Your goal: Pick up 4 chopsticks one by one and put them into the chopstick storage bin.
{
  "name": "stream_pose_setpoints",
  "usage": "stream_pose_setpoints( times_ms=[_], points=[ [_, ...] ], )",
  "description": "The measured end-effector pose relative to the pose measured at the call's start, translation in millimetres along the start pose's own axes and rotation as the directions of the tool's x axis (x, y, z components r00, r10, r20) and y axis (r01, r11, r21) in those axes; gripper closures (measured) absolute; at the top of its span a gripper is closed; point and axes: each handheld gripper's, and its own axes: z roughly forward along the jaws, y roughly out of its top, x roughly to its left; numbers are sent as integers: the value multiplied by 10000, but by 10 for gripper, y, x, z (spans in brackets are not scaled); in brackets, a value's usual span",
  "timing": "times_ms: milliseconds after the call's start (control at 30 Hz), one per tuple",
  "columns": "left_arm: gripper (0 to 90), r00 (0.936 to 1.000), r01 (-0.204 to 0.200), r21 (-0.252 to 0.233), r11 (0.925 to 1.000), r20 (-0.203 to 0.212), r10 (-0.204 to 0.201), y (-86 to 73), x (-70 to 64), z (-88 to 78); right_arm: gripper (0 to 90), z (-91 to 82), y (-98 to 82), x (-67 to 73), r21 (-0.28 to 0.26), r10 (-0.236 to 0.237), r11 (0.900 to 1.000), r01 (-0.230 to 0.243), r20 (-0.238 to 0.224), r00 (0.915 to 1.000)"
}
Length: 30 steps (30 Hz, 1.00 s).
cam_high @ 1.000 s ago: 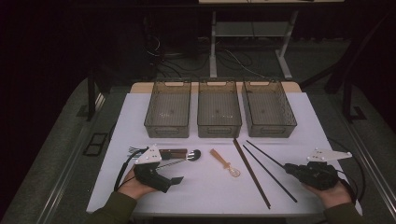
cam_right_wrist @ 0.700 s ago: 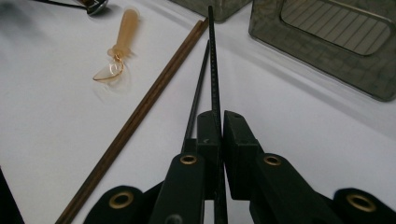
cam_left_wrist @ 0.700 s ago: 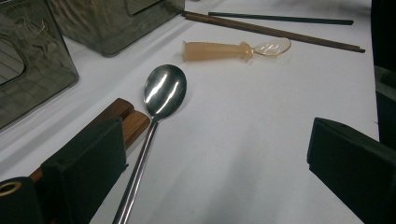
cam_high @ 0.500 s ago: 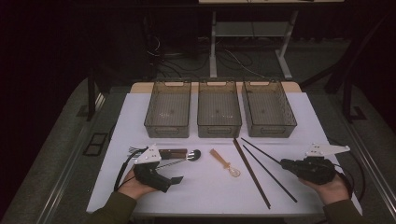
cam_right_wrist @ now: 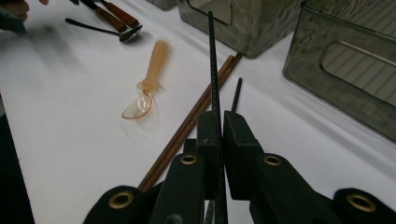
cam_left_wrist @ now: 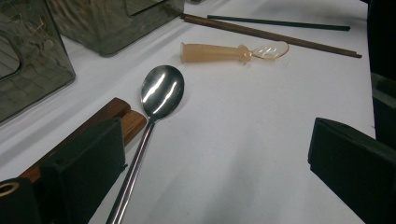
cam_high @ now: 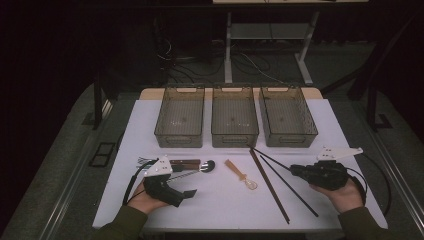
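Observation:
My right gripper [cam_high: 295, 170] [cam_right_wrist: 218, 122] is shut on the near end of a thin black chopstick [cam_right_wrist: 212, 65], which slants up off the table toward the bins. A second black chopstick [cam_high: 290, 187] [cam_right_wrist: 237, 95] and a brown pair of chopsticks [cam_high: 270, 185] [cam_right_wrist: 191, 121] lie flat beside it. My left gripper [cam_high: 187, 186] [cam_left_wrist: 217, 140] rests open at the front left, nothing between its jaws. Just ahead of it lie a metal spoon [cam_left_wrist: 162, 91] [cam_high: 207, 165], wooden-handled cutlery [cam_left_wrist: 114, 114] [cam_high: 185, 162] and an amber plastic spoon [cam_left_wrist: 224, 51] [cam_high: 241, 176].
Three smoky see-through bins stand in a row at the back of the white table: left [cam_high: 180, 120], middle [cam_high: 235, 120], right [cam_high: 287, 117]. Each looks to hold nothing. Bare white tabletop [cam_high: 225, 205] lies between my two hands at the front.
My right gripper has moved left and away from me, carrying the black chopstick's near end up off the table. The left gripper has stayed put.

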Motion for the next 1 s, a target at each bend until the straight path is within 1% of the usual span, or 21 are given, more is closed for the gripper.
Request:
stream_pose_setpoints(
  times_ms=[167,367,500,733,1000],
  points=[
    [30,10000,-2,-78,10000,-30,2,2,1,-11,850,34,65,12,-132,-41,9999,38,-178,9998],
    [30,10000,-57,38,10000,3,57,8,-2,-2,851,56,131,39,-269,-150,9995,140,-364,9992],
    [30,10000,-37,8,10000,-8,37,7,-3,3,851,88,194,62,-360,-209,9992,191,-512,9985],
    [30,10000,-55,39,10000,9,55,8,-5,6,851,168,346,105,-483,-439,9980,410,-593,9973],
    [30,10000,-50,30,10000,22,50,8,-6,10,851,271,515,125,-668,-516,9966,474,-635,9966]
  ],
)
